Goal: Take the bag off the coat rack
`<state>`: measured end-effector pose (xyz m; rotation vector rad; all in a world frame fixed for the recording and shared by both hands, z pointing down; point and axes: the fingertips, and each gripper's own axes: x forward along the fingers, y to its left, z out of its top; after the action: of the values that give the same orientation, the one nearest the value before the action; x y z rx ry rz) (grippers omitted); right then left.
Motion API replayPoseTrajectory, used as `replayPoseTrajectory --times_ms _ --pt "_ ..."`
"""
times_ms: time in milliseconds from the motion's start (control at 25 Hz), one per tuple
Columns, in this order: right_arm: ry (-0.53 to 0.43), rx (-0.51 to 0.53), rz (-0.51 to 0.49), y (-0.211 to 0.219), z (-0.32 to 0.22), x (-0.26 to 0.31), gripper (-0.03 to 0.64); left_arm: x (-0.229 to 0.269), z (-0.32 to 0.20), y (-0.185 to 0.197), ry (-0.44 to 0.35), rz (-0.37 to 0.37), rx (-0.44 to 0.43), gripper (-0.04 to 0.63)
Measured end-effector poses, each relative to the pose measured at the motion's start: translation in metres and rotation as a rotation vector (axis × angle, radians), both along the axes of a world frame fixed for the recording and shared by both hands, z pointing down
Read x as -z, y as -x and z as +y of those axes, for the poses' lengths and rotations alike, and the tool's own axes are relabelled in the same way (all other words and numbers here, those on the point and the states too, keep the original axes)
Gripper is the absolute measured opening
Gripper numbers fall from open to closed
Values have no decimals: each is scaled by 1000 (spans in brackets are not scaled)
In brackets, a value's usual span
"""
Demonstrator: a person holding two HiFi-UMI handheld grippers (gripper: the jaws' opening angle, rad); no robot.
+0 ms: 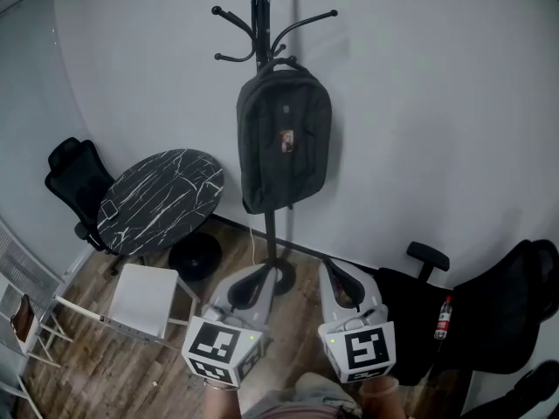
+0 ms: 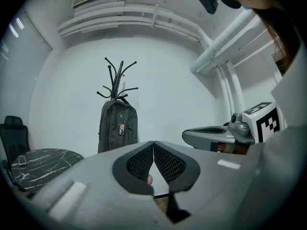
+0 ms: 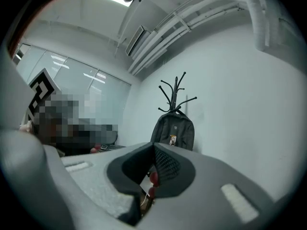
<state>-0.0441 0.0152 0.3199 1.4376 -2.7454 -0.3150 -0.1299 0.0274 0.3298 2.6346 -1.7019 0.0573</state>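
A dark grey backpack (image 1: 284, 138) hangs by its top loop from a hook of the black coat rack (image 1: 259, 7), against the white wall. It also shows ahead as the backpack (image 2: 118, 126) in the left gripper view and the backpack (image 3: 173, 133) in the right gripper view. My left gripper (image 1: 258, 277) and right gripper (image 1: 334, 275) are held side by side, low in the head view, well short of the bag. Both point level at the rack with their jaws shut and nothing between them.
A round black marble table (image 1: 160, 197) stands left of the rack, with a black office chair (image 1: 77, 182) behind it and a white stool (image 1: 144, 299) in front. Another black chair (image 1: 489, 312) with a red-labelled bottle (image 1: 444, 319) is at right. The rack's base (image 1: 278, 276) sits on the wooden floor.
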Motion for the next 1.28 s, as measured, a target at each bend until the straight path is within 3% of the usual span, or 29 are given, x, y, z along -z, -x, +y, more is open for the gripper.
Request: replayPoseTrajectory --times_ms 320,760,1280 --pt "-14 -16 10 6 -27 0 3 -1 -28 7 9 4 -10 12" --pt "63 26 -84 5 -85 4 3 1 -89 17 3 -13 16 12" --pt "84 50 -53 3 -160 4 3 13 -161 26 10 0 68 14"
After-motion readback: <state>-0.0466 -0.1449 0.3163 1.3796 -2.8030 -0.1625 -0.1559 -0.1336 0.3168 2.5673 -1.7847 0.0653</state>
